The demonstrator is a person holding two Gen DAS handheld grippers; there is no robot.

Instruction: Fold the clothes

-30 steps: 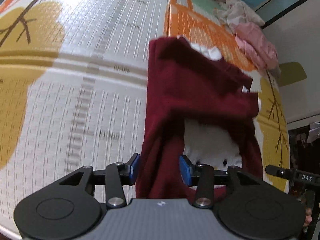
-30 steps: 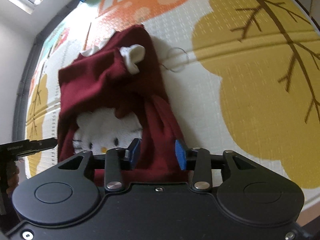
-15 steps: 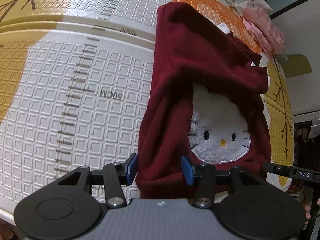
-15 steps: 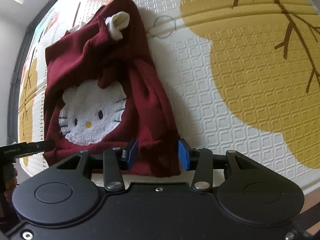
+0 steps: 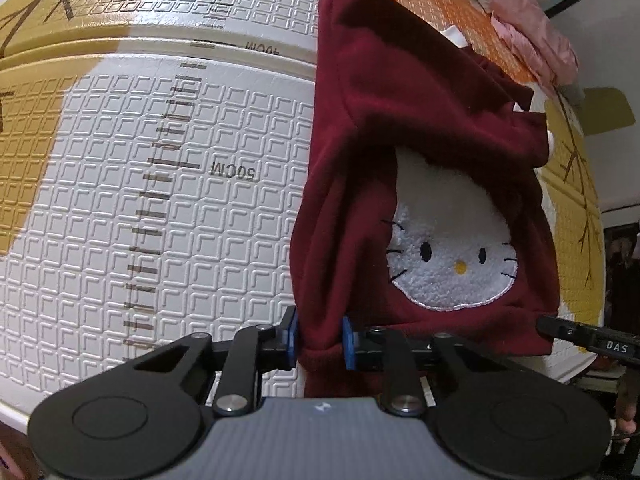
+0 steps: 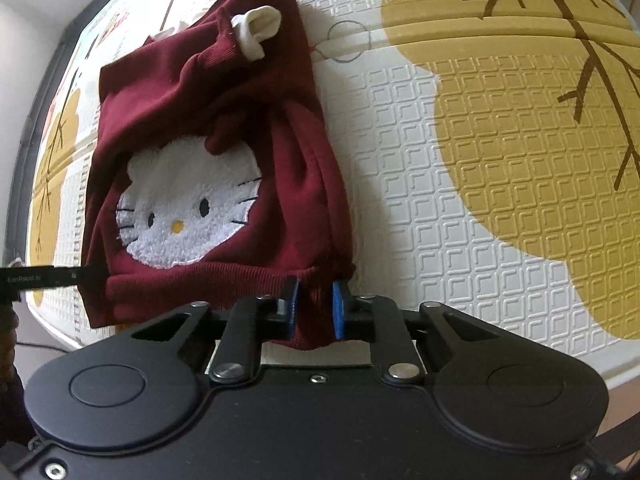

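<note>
A maroon sweatshirt [image 5: 400, 120] with a white cat-face patch [image 5: 452, 264] lies partly folded on the foam mat [image 5: 120, 200], its sleeves laid across the chest. My left gripper [image 5: 319, 340] is closing on the near left hem corner, and its blue pads press the fabric between them. In the right wrist view, my right gripper [image 6: 314, 308] is closing on the near right hem corner of the sweatshirt [image 6: 200, 100], with the ribbed hem pinched between its pads. A white cuff [image 6: 258, 26] sticks out at the far end.
A pile of pink and pale clothes [image 5: 532, 36] lies at the far corner of the mat. The mat's near edge [image 6: 520, 364] runs just under both grippers. Printed ruler marks [image 5: 160, 200] run along the mat to the left of the sweatshirt, and yellow tree shapes [image 6: 520, 140] lie to its right.
Both grippers came down closer to the sweatshirt's near hem. Their jaws then narrowed from wide apart to pinching the hem corners. The sweatshirt has stayed flat.
</note>
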